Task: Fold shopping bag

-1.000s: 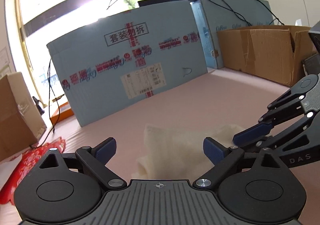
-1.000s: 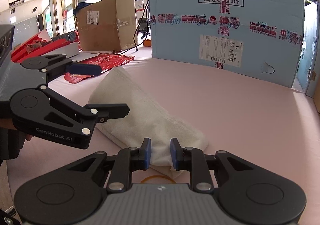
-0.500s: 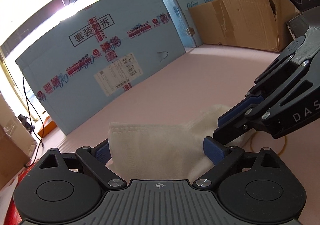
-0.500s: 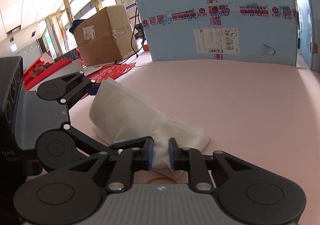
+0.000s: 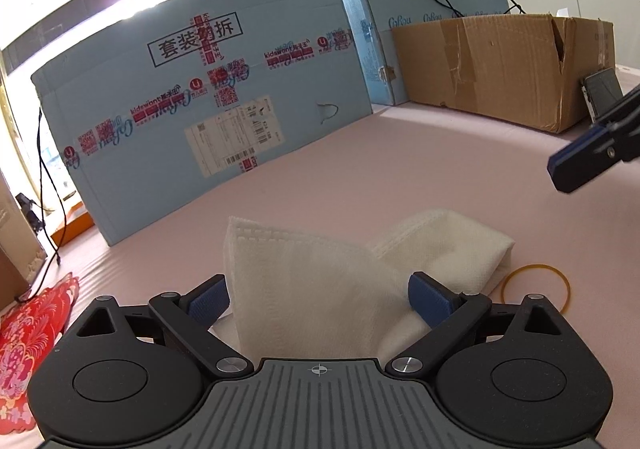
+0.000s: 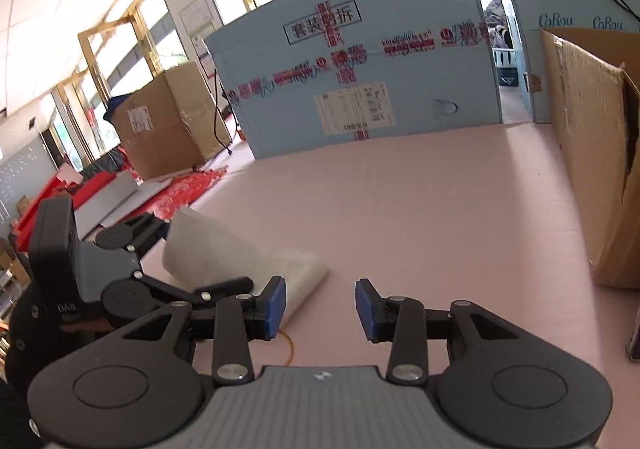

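The lower part of the white shopping bag (image 5: 316, 289) is hidden behind the left gripper's (image 5: 318, 299) grey ribbed body, so where the cloth ends on the near side cannot be made out. The 2 blue-padded fingers (image 5: 430, 299) of the left gripper stand wide apart with a raised flap of the bag between them; whether the left pad touches the cloth cannot be told, and the right pad is just beside it without visibly pressing. The bag is a soft non-woven fabric with a fine dimpled weave and a stitched hem along the flap's top edge. Beyond the fingertips and to their right, the rest of it lies flat in a folded, rounded wedge on the pink table (image 5: 420, 177).

A thin yellow rubber band (image 5: 536, 287), a plain ring, lies on the table just right of the left gripper's right finger, touching the bag's edge or nearly so; its near arc is cut off by the gripper's arm.

The right gripper (image 6: 320, 307) has just been opening: its blue pads are parted with only bare table between them, and the bag lies to the left of its left finger, its near corner hidden behind that pad. In the left wrist view only 1 blurred blue-tipped finger of it enters at the right edge.

Beyond both sets of fingers stands a large light-blue carton (image 5: 208, 121) with red printed tape and a white shipping label. To the right of it sits a brown cardboard box (image 5: 500, 65), creased and taped, its far side cut off. Red patterned paper (image 5: 28, 345) lies left of the left gripper, partly out of frame.
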A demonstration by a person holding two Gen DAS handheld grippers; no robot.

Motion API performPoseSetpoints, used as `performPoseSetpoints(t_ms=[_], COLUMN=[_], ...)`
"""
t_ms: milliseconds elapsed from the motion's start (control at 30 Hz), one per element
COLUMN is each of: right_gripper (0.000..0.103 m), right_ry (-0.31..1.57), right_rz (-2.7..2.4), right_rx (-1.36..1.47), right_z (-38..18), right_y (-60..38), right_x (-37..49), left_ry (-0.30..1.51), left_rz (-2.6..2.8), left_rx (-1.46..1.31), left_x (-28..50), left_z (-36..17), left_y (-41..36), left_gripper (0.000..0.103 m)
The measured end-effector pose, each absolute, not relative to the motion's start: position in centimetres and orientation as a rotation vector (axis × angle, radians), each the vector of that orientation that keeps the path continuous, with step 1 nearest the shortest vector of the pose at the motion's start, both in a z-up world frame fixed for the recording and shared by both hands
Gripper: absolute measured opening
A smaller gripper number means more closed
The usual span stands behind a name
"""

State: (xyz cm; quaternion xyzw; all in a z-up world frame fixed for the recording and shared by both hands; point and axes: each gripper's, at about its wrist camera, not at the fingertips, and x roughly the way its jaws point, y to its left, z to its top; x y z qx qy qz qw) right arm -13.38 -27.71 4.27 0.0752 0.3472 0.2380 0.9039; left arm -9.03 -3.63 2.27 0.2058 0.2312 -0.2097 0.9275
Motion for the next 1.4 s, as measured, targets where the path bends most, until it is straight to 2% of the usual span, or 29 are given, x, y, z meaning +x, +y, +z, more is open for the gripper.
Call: performPoseSetpoints(t_ms=[233,367,433,500,633,1000,1133,1400], right_gripper=[0.042,0.039,0.026,0.019,0.002,0.001,0.001,0.001], right_ry=[0.776,0.739,0.716,0.708,0.757,0.747,0.775,0.794], right_rz=[0.536,0.511,0.522,0.536,0.568,0.467,0.441,0.350], right_rx=[-0.002,-0.213,-0.293,-0.320,-0.144,0.099,0.183,0.530], right_z=[2.6,2.3,2.1,2.1,2.3,2.6,1.7,-0.1], right_y=[-23.8,-21.1,-20.0,-19.7,-21.4,-25.7,-25.5,-27.5], right_x=[-13.2,-14.4,-15.2,-15.6,-14.8,-13.6,-12.1,-9.8], left_ry=[0.468,0.470,0.472,0.474,0.489,0.495,0.545,0.593], left_rz=[-0.427,-0.431,-0.433,-0.434,-0.443,-0.445,-0.467,-0.529], left_rx=[0.429,0.425,0.421,0.416,0.389,0.379,0.296,0.107], left_x=[-9.1,-9.1,-9.0,-9.0,-8.7,-8.6,-7.5,-6.2], left_z=[2.3,2.3,2.3,2.3,2.3,2.4,2.4,2.4], left_y=[-3.7,-3.7,-3.6,-3.6,-3.3,-3.1,-2.1,0.0], left_gripper=[0.097,0.097,0.097,0.097,0.098,0.098,0.101,0.102])
